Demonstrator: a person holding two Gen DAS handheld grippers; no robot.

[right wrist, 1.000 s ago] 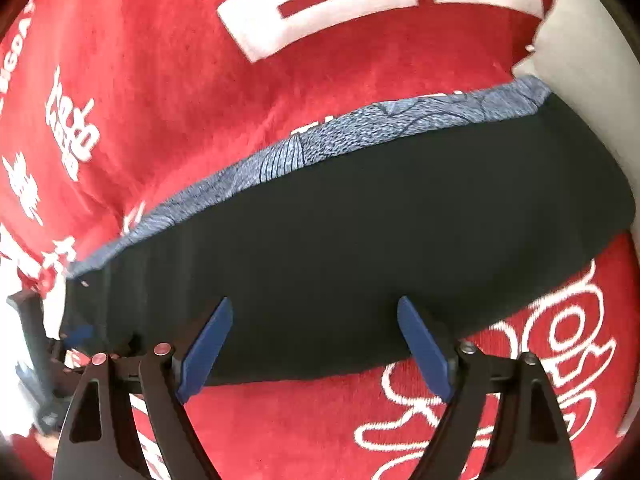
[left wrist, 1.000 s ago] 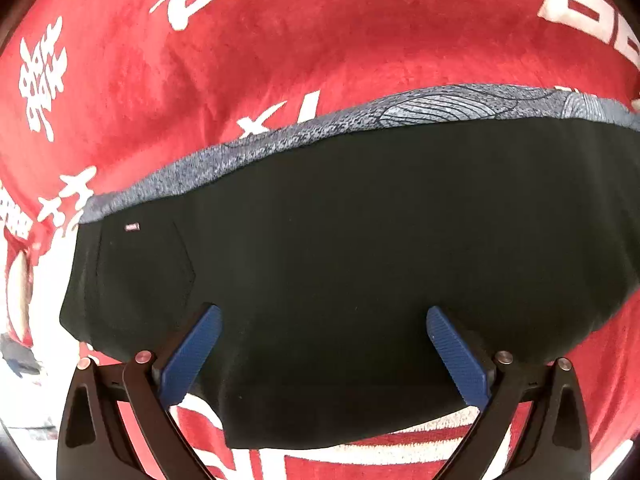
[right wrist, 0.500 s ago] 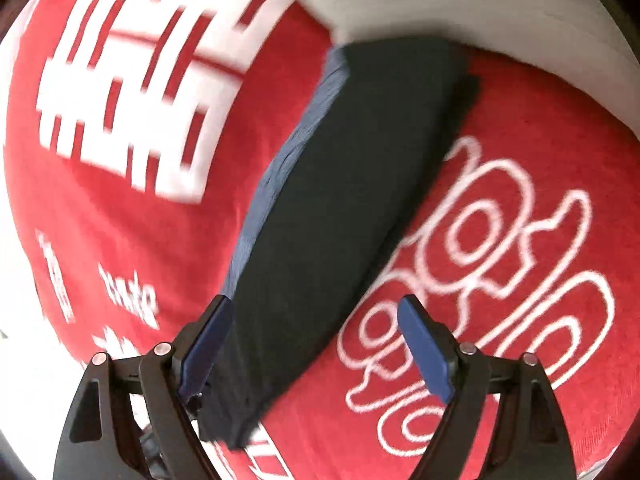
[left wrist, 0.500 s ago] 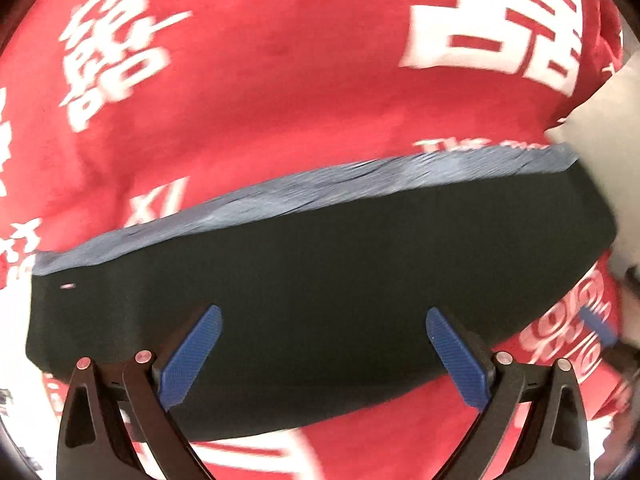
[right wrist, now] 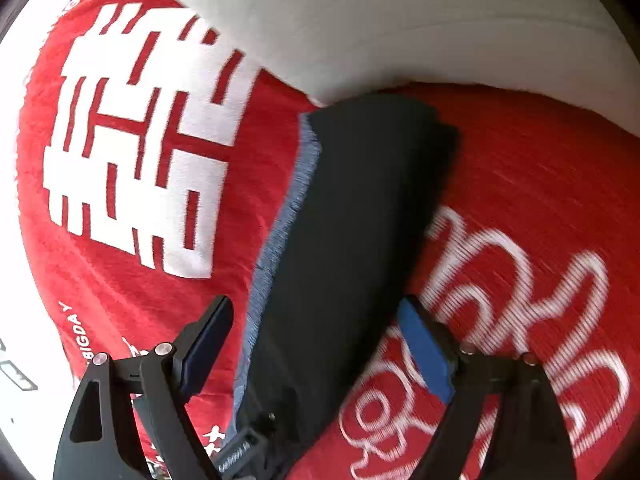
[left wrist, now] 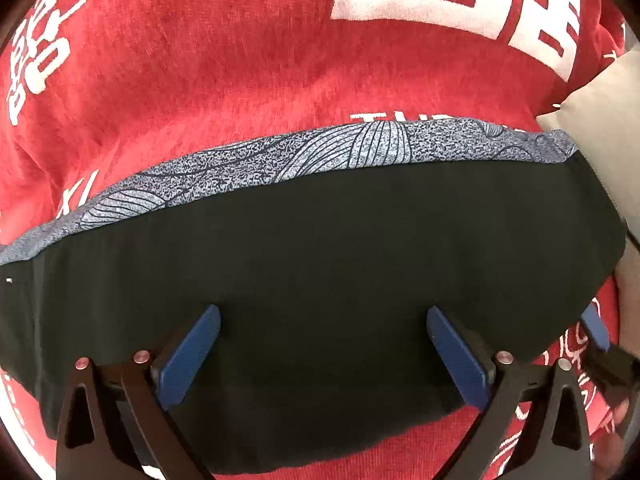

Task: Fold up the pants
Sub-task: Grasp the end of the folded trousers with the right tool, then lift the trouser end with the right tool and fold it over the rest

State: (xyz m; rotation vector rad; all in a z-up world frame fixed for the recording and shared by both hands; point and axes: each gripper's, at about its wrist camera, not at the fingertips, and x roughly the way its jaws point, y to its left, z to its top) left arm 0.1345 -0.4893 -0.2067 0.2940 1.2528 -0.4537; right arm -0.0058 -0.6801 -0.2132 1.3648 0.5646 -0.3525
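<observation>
The folded pants (left wrist: 320, 264) are black with a grey patterned band (left wrist: 320, 156) along their far edge, and they lie flat on a red blanket (left wrist: 200, 80). My left gripper (left wrist: 324, 356) hovers over their near half, pointing steeply down, open, with nothing between its blue pads. In the right wrist view the pants (right wrist: 352, 220) run away lengthwise from the bottom centre. My right gripper (right wrist: 316, 348) straddles their near end, open, its pads off the cloth. One right fingertip (left wrist: 596, 328) shows at the pants' right end in the left wrist view.
The red blanket (right wrist: 520, 200) carries large white characters (right wrist: 140, 168) and loops. A pale cushion (right wrist: 400, 20) lies against the pants' far end and shows again as a pale cushion (left wrist: 600, 140) at the right. Part of the left gripper's body (right wrist: 244, 448) pokes in below.
The left view has slid right along the pants, bringing their right end and the cushion into sight. The right gripper has rolled and now looks along the pants' length. Both stay open.
</observation>
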